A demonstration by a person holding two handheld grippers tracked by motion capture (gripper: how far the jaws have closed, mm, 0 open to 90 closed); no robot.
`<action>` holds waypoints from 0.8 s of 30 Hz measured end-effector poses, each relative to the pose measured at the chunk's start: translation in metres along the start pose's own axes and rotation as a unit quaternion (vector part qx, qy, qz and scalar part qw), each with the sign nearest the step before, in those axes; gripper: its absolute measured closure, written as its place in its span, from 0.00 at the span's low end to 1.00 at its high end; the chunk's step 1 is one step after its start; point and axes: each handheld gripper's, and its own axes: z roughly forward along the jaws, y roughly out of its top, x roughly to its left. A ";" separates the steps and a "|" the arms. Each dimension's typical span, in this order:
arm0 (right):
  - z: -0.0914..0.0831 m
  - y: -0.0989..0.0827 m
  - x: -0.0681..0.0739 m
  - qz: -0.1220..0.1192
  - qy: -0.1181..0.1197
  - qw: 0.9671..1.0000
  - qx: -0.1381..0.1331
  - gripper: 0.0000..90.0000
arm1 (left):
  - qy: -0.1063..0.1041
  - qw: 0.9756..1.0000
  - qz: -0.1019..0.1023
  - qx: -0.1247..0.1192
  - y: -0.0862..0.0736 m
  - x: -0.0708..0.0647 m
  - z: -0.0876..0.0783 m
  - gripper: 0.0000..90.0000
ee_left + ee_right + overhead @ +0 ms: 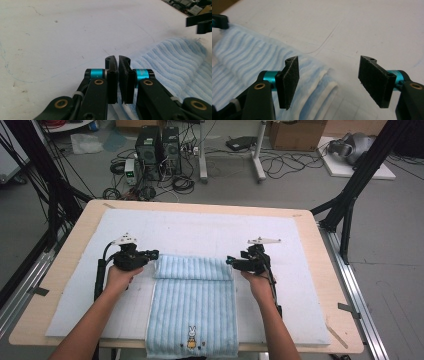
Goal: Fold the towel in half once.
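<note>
Between the left gripper [117,75]'s 2 clenched jaws, nothing; light-blue ribbed terry towel [175,67] just right of them, folded on white mat [210,232]. Right gripper [328,82] jaws spread, released, towel's folded corner below the left jaw.

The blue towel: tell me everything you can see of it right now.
The blue towel looks like soft ribbed terry in pale blue and white stripes, with a small rabbit motif near its near hem. It lies flat on the white mat, its far end folded back into a thick band, its near edge hanging over the table edge. The left tool and right tool flank that fold; neither grips it.
</note>
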 end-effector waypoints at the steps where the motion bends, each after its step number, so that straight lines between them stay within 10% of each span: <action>1: 0.006 0.004 0.001 -0.004 -0.004 1.000 0.008 0.38 | -0.001 1.000 0.002 -0.001 0.000 -0.001 -0.001 0.95; 6: 0.033 0.015 0.003 -0.012 -0.006 0.998 0.065 0.53 | -0.003 1.000 0.000 -0.002 -0.002 -0.002 -0.001 0.95; 10: 0.044 0.012 0.008 -0.031 0.008 0.994 0.101 0.87 | -0.006 1.000 -0.003 -0.004 -0.002 -0.001 -0.004 0.95; 16: 0.030 0.019 0.016 -0.078 -0.012 0.995 0.054 0.92 | -0.018 1.000 -0.007 -0.025 0.001 -0.003 -0.011 0.95; 24: -0.008 0.017 0.028 -0.088 0.019 0.996 -0.007 0.92 | -0.047 0.998 -0.003 -0.035 0.002 -0.014 -0.031 0.95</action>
